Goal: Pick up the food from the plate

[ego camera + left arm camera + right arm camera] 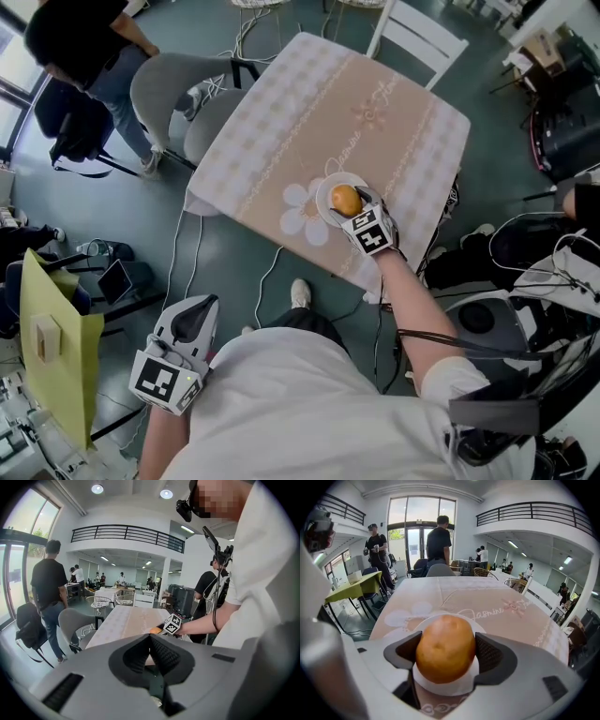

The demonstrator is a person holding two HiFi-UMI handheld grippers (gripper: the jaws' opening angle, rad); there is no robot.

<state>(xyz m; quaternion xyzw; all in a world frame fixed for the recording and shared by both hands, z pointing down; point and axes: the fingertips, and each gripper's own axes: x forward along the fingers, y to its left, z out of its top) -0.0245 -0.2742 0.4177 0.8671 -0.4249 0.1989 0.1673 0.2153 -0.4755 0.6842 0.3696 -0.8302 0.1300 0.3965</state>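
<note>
A round orange-brown piece of food (346, 200) (445, 648) rests on a small white plate (324, 190) (440, 689) near the front edge of the beige patterned table (309, 112). My right gripper (353, 205) (448, 642) is lowered over the plate. Its jaws stand wide, one on each side of the food; the left pad is close against it, and a gap shows at the right pad. My left gripper (195, 323) (150, 638) hangs low beside my body, off the table, with its pads together and nothing between them. From there the food (154, 630) shows as an orange spot.
A white chair (417, 37) stands at the table's far side and a grey chair (178, 89) at its left. A person (84, 47) stands further left. A yellow-green table (52, 337) is at my left; cables and black equipment (572, 141) lie at my right.
</note>
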